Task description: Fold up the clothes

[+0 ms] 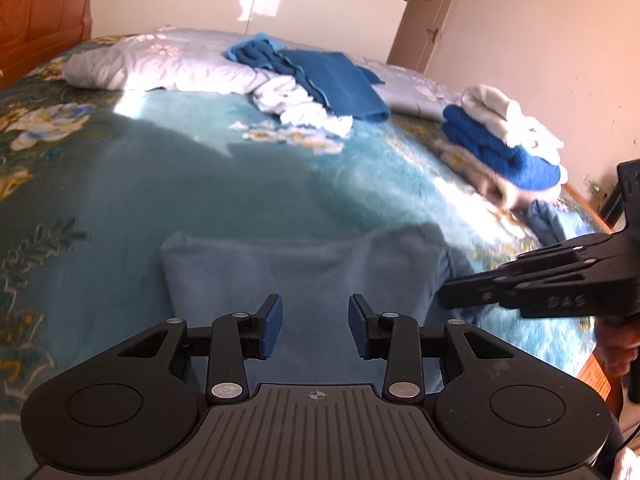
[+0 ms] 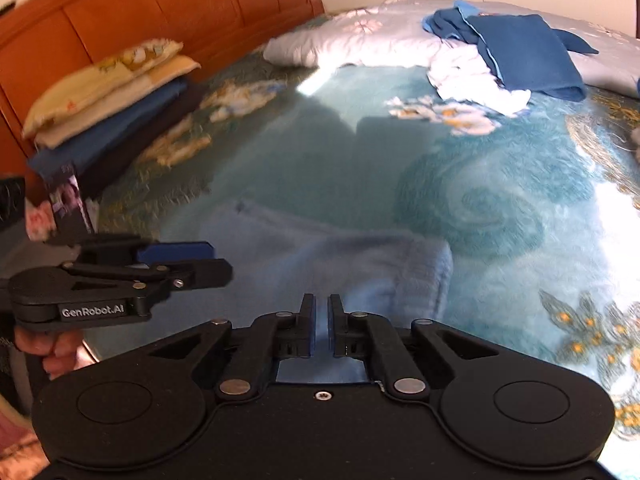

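A light blue garment (image 1: 300, 264) lies partly folded on the teal floral blanket (image 1: 180, 176), close in front of both grippers. My left gripper (image 1: 314, 314) is open above its near part, the blue pads (image 1: 272, 328) well apart with only cloth lying below them. My right gripper (image 1: 446, 298) reaches in from the right at the garment's right edge. In the right wrist view the right gripper (image 2: 322, 314) is shut, with a thin strip of the light blue garment (image 2: 360, 264) between its pads. The left gripper (image 2: 222, 260) shows side-on at the left, in a hand.
A loose heap of dark blue and white clothes (image 1: 328, 80) lies on a pale floral quilt (image 1: 160, 60) at the back. A folded stack of blue and white items (image 1: 500, 140) sits at the right. Pillows and folded cloth (image 2: 112, 92) rest against the wooden headboard (image 2: 160, 12).
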`<state>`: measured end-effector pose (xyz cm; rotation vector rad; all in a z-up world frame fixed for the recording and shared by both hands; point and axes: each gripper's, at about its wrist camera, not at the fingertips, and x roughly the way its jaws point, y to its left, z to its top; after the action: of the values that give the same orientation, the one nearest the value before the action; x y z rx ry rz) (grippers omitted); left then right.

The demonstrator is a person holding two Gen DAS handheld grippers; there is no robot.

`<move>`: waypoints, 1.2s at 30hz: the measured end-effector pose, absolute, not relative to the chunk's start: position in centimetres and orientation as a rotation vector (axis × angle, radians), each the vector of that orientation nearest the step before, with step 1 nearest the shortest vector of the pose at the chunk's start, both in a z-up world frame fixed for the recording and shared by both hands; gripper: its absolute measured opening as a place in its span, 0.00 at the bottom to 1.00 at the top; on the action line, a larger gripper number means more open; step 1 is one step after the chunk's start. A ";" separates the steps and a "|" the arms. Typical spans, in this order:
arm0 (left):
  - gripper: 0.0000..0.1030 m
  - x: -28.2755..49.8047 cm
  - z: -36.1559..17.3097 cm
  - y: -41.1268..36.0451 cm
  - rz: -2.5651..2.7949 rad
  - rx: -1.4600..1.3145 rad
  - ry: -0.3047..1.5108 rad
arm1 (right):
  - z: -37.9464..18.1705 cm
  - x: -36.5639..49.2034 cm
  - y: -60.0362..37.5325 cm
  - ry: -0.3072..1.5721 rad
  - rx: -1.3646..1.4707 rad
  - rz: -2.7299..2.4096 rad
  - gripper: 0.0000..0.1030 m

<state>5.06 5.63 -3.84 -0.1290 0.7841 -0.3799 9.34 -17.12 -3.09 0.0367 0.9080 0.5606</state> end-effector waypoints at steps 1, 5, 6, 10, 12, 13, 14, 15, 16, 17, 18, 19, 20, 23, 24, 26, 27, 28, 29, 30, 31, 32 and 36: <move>0.31 4.8 -4.1 5.8 -0.382 -0.132 0.791 | -3.2 9.0 -17.5 0.915 0.029 0.555 0.06; 0.32 4.3 -5.4 6.9 -0.348 -0.135 0.827 | -4.2 7.8 -19.3 0.946 0.012 0.526 0.03; 0.32 4.2 -5.6 7.3 -0.344 -0.140 0.832 | -4.6 7.7 -19.9 0.962 0.039 0.522 0.01; 0.32 3.9 -5.9 7.8 -0.347 -0.134 0.831 | -5.7 7.2 -20.7 0.986 0.086 0.511 0.00; 0.31 4.1 -6.0 7.8 -0.342 -0.134 0.836 | -6.0 7.0 -20.7 0.985 0.088 0.509 0.00; 0.32 4.1 -6.0 7.8 -0.340 -0.134 0.836 | -6.1 7.0 -20.8 0.988 0.093 0.506 0.00; 0.32 4.1 -5.8 7.7 -0.341 -0.133 0.834 | -6.0 7.0 -20.8 0.991 0.099 0.504 0.00; 0.32 4.2 -5.6 7.7 -0.342 -0.131 0.831 | -5.8 7.0 -20.7 0.988 0.101 0.504 0.00; 0.33 4.2 -5.4 7.7 -0.343 -0.129 0.829 | -5.3 6.9 -20.6 0.976 0.099 0.512 0.00; 0.37 4.3 -5.2 7.6 -0.343 -0.129 0.821 | -4.8 6.8 -20.4 0.961 0.098 0.521 0.01; 0.41 4.4 -4.9 7.6 -0.341 -0.127 0.811 | -4.3 6.8 -20.2 0.945 0.098 0.534 0.02; 0.41 4.6 -4.7 7.6 -0.340 -0.125 0.804 | -3.7 6.9 -19.8 0.928 0.098 0.549 0.02; 0.41 4.9 -4.5 7.5 -0.336 -0.122 0.798 | -3.3 7.2 -19.5 0.913 0.096 0.561 0.02; 0.41 5.9 -3.9 7.1 -0.328 -0.105 0.785 | -2.6 8.7 -18.1 0.879 0.075 0.574 0.02; 0.41 6.3 -3.8 7.0 -0.326 -0.095 0.782 | -2.5 9.2 -17.7 0.872 0.071 0.576 0.02; 0.41 6.9 -4.0 6.7 -0.311 -0.072 0.791 | -2.5 10.3 -17.0 0.862 0.062 0.574 0.02; 0.41 7.2 -4.2 6.6 -0.304 -0.062 0.798 | -2.7 10.7 -16.7 0.863 0.046 0.563 0.02; 0.40 7.4 -4.5 6.7 -0.300 -0.061 0.808 | -2.9 11.1 -16.5 0.867 0.027 0.550 0.02; 0.40 7.6 -4.9 6.7 -0.296 -0.062 0.818 | -3.2 11.4 -16.3 0.873 0.013 0.540 0.02; 0.40 7.6 -5.2 6.8 -0.292 -0.063 0.827 | -3.5 11.6 -16.4 0.883 0.010 0.533 0.01; 0.40 7.7 -5.6 6.9 -0.288 -0.065 0.836 | -3.8 11.8 -16.5 0.894 0.015 0.529 0.00; 0.40 7.7 -5.9 6.9 -0.288 -0.070 0.837 | -4.1 12.0 -16.7 0.905 0.022 0.525 0.00; 0.40 7.6 -6.2 7.3 -0.290 -0.085 0.840 | -5.1 12.2 -17.2 0.933 0.051 0.519 0.00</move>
<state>7.65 7.26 -6.22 -0.0846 0.8401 -0.2896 12.20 -17.21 -5.14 0.0514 0.9333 0.5193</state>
